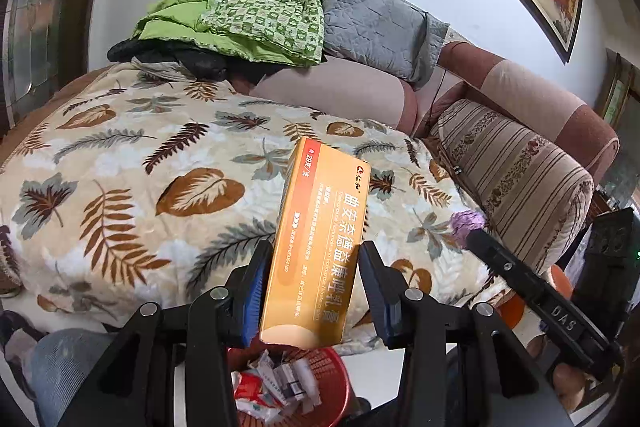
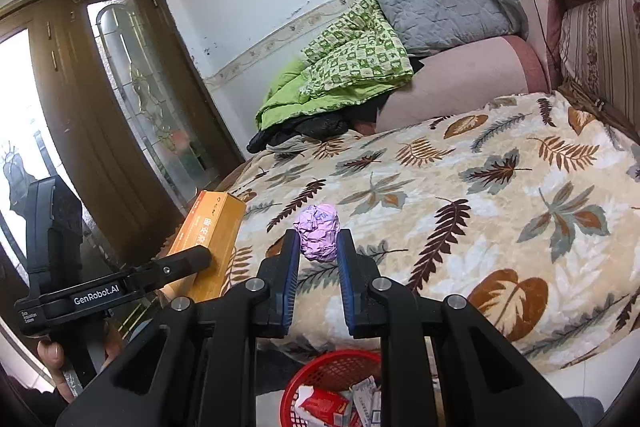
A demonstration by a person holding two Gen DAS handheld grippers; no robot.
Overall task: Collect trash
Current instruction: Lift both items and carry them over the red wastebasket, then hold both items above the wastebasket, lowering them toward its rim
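My left gripper point(image 1: 316, 259) is shut on a long orange medicine box point(image 1: 320, 243) and holds it upright above the red basket point(image 1: 338, 383). The box also shows in the right wrist view point(image 2: 212, 239). My right gripper point(image 2: 318, 247) is shut on a crumpled purple paper ball point(image 2: 317, 231), held above the red basket point(image 2: 320, 375). The ball shows at the right in the left wrist view point(image 1: 466, 223). The basket holds several cartons and wrappers.
A leaf-patterned blanket point(image 1: 140, 179) covers the sofa seat behind the basket. Green quilt point(image 1: 260, 23), grey cushion point(image 1: 380, 23) and dark clothes lie at the back. A striped cushion point(image 1: 516, 179) is at the right. A wooden glass door point(image 2: 120, 99) stands left.
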